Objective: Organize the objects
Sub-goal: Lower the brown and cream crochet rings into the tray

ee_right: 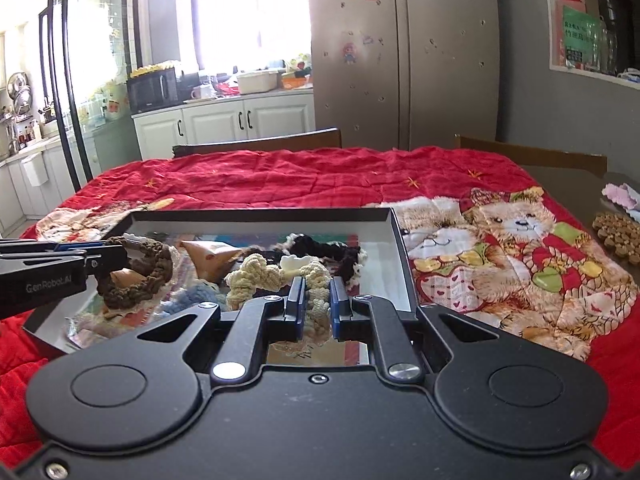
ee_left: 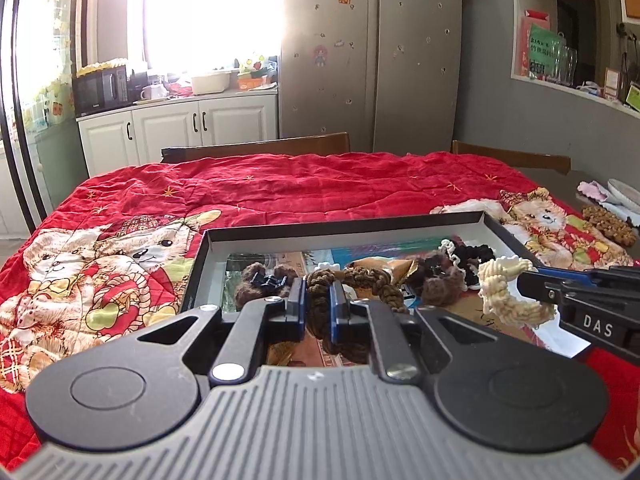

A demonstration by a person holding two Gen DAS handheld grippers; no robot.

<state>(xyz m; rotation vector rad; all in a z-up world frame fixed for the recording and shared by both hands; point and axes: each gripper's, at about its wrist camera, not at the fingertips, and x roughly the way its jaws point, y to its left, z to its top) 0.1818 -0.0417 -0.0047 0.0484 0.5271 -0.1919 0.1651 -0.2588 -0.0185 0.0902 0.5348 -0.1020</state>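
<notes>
"DAS" is printed in white on the right gripper (ee_left: 520, 280) body, and "GenRobot.AI" is printed on the left gripper (ee_right: 116, 258) body. Other signs are unreadable.

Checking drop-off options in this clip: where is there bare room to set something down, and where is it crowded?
Free: the red quilt between the tray's far rim and the chairs, and the bear print right of the tray, up to the brown braided piece. Crowded: the tray's middle, heaped with knitted hair ties; only its far strip and right corner are bare.
</notes>
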